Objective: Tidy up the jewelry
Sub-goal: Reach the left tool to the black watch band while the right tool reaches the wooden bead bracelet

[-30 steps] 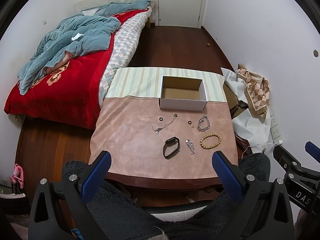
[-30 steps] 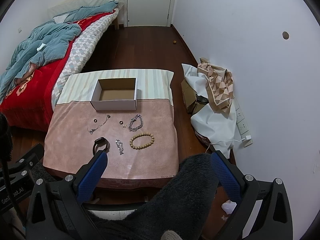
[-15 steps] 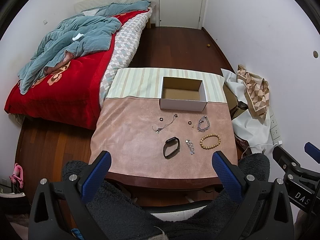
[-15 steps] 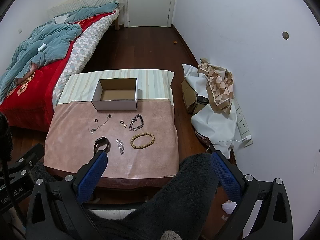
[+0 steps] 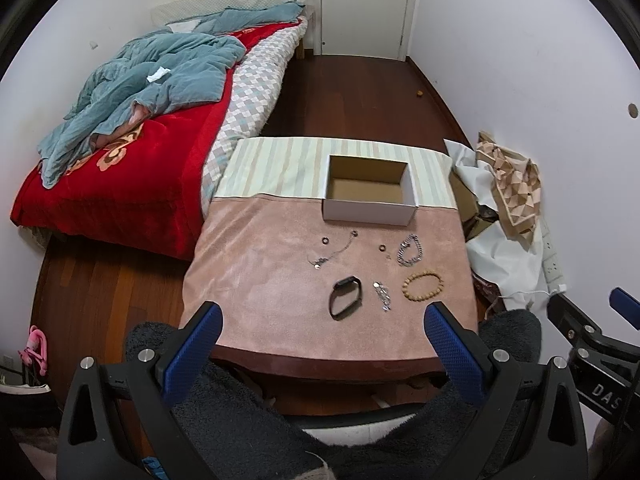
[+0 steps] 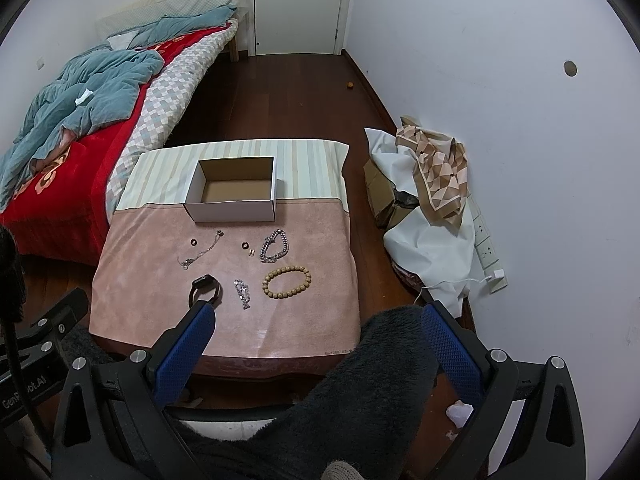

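Jewelry lies loose on the pink-clothed bench (image 5: 256, 264), short of the empty white cardboard box (image 5: 370, 196); my left claw (image 5: 320, 332) and right claw (image 6: 316, 332) both gape, holding nothing; the round wooden bead bracelet (image 6: 286, 277) sits ahead of my right claw, the nearer one; I judge nothing boxed yet.

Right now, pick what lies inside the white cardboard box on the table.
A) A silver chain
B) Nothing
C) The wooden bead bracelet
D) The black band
B: the white cardboard box shows only its bare brown floor, while the jewelry, such as the wooden bead bracelet, lies on the pink cloth in front.
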The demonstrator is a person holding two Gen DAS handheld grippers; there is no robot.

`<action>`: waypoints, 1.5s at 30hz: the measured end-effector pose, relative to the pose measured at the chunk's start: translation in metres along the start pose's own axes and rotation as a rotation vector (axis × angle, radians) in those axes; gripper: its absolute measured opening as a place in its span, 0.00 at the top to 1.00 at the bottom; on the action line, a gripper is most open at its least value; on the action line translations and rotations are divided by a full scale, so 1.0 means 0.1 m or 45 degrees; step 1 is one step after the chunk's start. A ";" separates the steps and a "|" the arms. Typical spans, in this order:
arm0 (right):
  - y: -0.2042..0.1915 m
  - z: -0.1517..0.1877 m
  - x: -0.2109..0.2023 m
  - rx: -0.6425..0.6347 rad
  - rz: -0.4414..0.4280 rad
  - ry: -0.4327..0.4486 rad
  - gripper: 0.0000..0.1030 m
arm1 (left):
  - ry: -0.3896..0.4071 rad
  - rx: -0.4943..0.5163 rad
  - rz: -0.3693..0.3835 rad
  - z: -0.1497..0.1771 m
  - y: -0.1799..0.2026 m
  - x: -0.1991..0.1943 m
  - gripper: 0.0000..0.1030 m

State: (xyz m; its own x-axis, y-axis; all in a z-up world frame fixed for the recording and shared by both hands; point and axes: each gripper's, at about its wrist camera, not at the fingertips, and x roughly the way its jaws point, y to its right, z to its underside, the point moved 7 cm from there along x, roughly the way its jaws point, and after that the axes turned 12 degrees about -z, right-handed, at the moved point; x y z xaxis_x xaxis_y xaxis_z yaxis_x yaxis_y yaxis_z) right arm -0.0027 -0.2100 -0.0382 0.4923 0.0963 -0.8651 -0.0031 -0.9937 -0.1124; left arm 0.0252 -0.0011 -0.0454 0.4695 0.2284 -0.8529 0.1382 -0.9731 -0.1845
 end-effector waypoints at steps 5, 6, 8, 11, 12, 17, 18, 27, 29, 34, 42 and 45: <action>0.06 -0.04 0.20 0.051 -0.025 -0.006 0.00 | 0.012 -0.032 -0.067 -0.13 -0.03 0.24 0.00; 0.09 -0.05 0.28 0.064 -0.032 -0.011 0.00 | 0.015 -0.033 -0.089 -0.15 -0.03 0.32 0.00; 0.14 -0.08 0.48 0.086 -0.034 -0.031 0.00 | 0.012 -0.023 -0.144 -0.17 -0.04 0.51 0.00; 0.20 -0.11 0.79 0.106 -0.038 -0.063 0.00 | -0.017 -0.008 -0.194 -0.18 -0.04 0.84 0.00; 0.22 -0.11 0.90 0.115 -0.043 -0.076 0.00 | -0.029 -0.001 -0.206 -0.17 -0.03 0.95 0.00; 0.37 -0.04 1.52 0.198 -0.043 -0.162 0.00 | -0.115 0.054 -0.272 -0.09 0.01 1.54 0.00; 0.40 0.00 1.64 0.213 -0.036 -0.173 0.00 | -0.134 0.067 -0.274 -0.06 0.04 1.64 0.00; 0.73 0.18 2.65 0.340 0.020 -0.310 0.07 | -0.263 0.213 -0.258 0.13 0.37 2.39 0.01; 0.76 0.22 2.83 0.347 0.034 -0.343 0.08 | -0.302 0.238 -0.234 0.18 0.46 2.52 0.01; 0.81 0.28 3.11 0.364 0.049 -0.401 0.08 | -0.370 0.275 -0.167 0.29 0.63 2.76 0.06; 0.83 0.33 3.35 0.357 0.045 -0.455 0.14 | -0.423 0.340 -0.099 0.42 0.84 2.92 0.35; 0.81 0.35 3.41 0.357 0.033 -0.469 0.20 | -0.440 0.331 -0.059 0.47 0.87 2.96 0.60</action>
State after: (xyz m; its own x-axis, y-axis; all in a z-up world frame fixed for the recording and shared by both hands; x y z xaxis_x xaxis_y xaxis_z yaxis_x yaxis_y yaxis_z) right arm 0.1341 -0.2557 -0.3591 0.1469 0.1362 -0.9797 -0.2719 -0.9467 -0.1724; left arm 0.1354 -0.0195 -0.3363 0.1423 0.2909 -0.9461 -0.0929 -0.9477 -0.3053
